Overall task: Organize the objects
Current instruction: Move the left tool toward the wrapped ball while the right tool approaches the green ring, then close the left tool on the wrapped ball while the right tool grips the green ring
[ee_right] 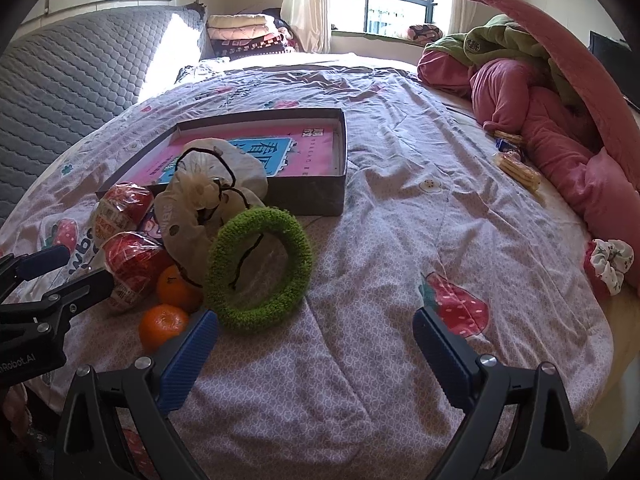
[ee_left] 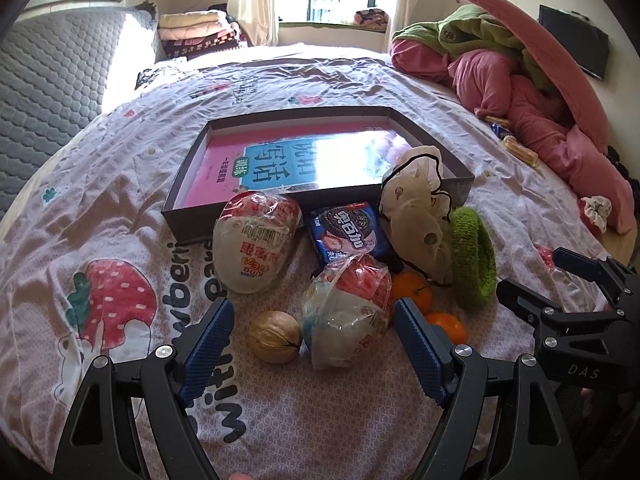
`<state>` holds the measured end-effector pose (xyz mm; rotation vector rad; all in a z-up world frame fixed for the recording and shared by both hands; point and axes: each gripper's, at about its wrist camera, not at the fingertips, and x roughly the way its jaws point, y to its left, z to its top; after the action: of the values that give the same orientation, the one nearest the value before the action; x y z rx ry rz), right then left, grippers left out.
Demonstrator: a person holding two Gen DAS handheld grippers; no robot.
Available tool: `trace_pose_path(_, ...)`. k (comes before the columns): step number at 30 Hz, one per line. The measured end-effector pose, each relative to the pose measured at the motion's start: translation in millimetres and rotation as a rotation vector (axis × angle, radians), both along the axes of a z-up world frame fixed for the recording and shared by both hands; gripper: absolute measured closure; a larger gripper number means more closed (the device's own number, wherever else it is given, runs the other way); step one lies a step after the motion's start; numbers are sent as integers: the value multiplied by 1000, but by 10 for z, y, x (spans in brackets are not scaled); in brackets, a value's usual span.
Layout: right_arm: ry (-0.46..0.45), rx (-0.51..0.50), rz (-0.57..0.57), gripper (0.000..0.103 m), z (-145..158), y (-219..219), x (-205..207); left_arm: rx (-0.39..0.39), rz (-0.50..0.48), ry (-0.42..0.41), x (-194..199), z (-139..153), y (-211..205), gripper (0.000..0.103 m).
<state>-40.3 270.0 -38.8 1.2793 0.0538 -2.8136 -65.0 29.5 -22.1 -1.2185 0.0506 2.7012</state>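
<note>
A dark shallow box (ee_left: pixel 182 204) (ee_right: pixel 312 196) holding a pink book (ee_left: pixel 280 156) lies on the bed. In front of it lie two wrapped snack packs (ee_left: pixel 252 244) (ee_left: pixel 348 308), a blue cookie packet (ee_left: pixel 348 232), a walnut (ee_left: pixel 274 336), two oranges (ee_left: pixel 412 290) (ee_right: pixel 164 322), a cream scrunchie (ee_left: pixel 416 208) (ee_right: pixel 208 188) and a green scrunchie (ee_left: pixel 474 256) (ee_right: pixel 258 268). My left gripper (ee_left: pixel 314 320) is open, its fingers either side of the walnut and the nearer snack pack. My right gripper (ee_right: pixel 316 326) is open and empty just right of the green scrunchie; it also shows in the left wrist view (ee_left: pixel 560 276).
The strawberry-print bedsheet (ee_right: pixel 400 220) covers the bed. Pink and green bedding (ee_right: pixel 540 92) is heaped at the right, with snack packets (ee_right: pixel 514 164) and a floral scrunchie (ee_right: pixel 608 264) beside it. A grey quilted headboard (ee_right: pixel 80 64) stands at the left.
</note>
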Motion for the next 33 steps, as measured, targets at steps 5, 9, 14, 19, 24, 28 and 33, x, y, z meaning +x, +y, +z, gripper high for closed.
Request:
trace_pose_path(5,-11,9,-16,6,-19,62,-140,-4,-19,-11,-65,-53,40,20)
trace_pose_path(9,-36,10,-21,13,-54,81,-266,-3,-32,-22,-91,-97,77,21)
trace_pose_path(14,-70,-13,-6,27,-127,79,-382,7,-47,-36,-115,-144,104,24)
trace_pose_path(19,-84,-18,21,32,-164,9,-450,2,-52,-31,-141,-162,128,24)
trace_pose_path(24,-84,-9,49,40,-180,-74,-504,-2,-67,-30,-168,-165,172,33)
trace_pose_path(28,-79,8,63,51,-188,-125,-550,4,-84,-39,-189,-171,217,40)
trace_pose_path(33,-74,14,92,65,-200,-175,-597,-2,-101,-41,-195,-185,279,49)
